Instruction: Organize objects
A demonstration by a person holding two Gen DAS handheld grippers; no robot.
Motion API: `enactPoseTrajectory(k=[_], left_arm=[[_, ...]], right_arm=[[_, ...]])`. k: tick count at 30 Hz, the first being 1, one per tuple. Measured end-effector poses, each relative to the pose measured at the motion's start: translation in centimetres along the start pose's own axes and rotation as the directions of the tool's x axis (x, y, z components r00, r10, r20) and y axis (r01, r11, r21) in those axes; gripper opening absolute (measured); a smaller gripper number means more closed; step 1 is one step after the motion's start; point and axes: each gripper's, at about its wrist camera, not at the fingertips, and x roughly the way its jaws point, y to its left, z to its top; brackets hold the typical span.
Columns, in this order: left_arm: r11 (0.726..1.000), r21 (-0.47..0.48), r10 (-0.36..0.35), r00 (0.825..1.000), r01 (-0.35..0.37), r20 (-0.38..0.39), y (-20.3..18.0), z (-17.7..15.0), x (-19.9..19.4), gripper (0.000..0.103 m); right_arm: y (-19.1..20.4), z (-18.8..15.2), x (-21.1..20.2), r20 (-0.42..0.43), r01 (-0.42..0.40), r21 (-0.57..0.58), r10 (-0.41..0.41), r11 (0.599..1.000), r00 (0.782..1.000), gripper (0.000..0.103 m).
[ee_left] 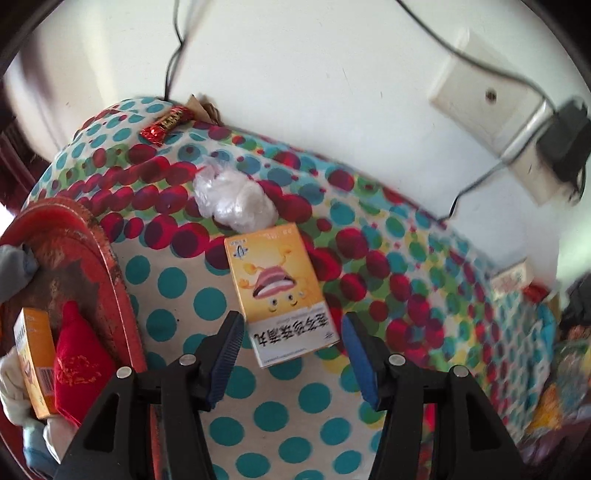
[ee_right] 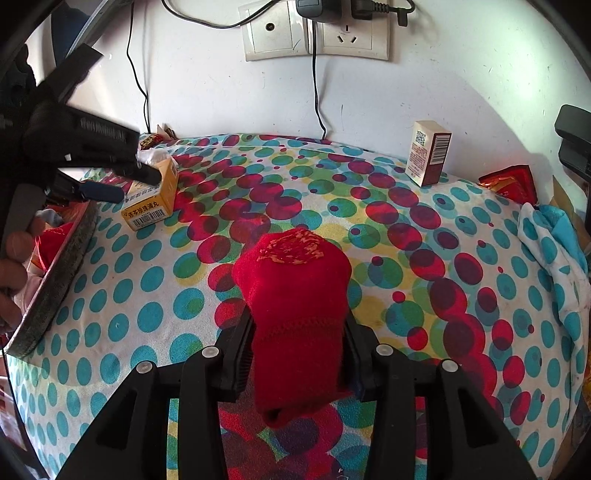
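In the left wrist view a yellow medicine box (ee_left: 277,291) lies flat on the dotted tablecloth (ee_left: 288,402). Its near end sits between the blue pads of my left gripper (ee_left: 291,350), which is open and touches neither side. The right wrist view shows that gripper (ee_right: 125,184) over the same box (ee_right: 151,199) at the far left. My right gripper (ee_right: 297,354) holds a red sock (ee_right: 295,295) with gold embroidery; both pads lie against its sides, and its lower end hangs below the jaws. A red tray (ee_left: 114,273) at the left holds another yellow box (ee_left: 35,365) and a second red sock (ee_left: 81,365).
A crumpled clear plastic bag (ee_left: 236,199) lies just beyond the box, and a red candy wrapper (ee_left: 166,123) by the wall. A brown and white carton (ee_right: 428,153) stands at the back right near a red packet (ee_right: 509,181). Cables hang from wall sockets (ee_right: 314,33). The tray's rim (ee_right: 55,284) runs along the left.
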Motion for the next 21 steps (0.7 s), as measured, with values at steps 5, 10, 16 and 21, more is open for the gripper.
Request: enactPoseTrajectory(k=[5, 10, 16, 21], left_arm=[[0.998, 0.051, 0.034, 0.998, -0.031, -0.058, -1.3, 1.3, 1.3, 0.074], [0.998, 0.011, 0.067, 0.994, -0.067, -0.09, -0.3, 1.3, 3.0, 0.075], [0.993, 0.036, 0.115, 0.99, -0.112, -0.081, -0.4, 1.0, 4.7, 0.075], [0.996, -0.005, 0.088, 0.996, -0.088, -0.027, 0.1, 1.0, 4.8, 0.075]], right_arm=[[0.0, 0.0, 0.1, 0.001, -0.007, 0.007, 0.007, 1.0, 1.0, 0.041], [0.0, -0.1, 0.1, 0.003, -0.006, 0.015, 0.006, 1.0, 1.0, 0.042], [0.6, -0.1, 0.3, 0.001, -0.024, 0.008, 0.024, 1.0, 1.0, 0.054], [0.9, -0.1, 0.6, 0.003, 0.005, 0.032, -0.005, 0.999, 1.0, 0.059]])
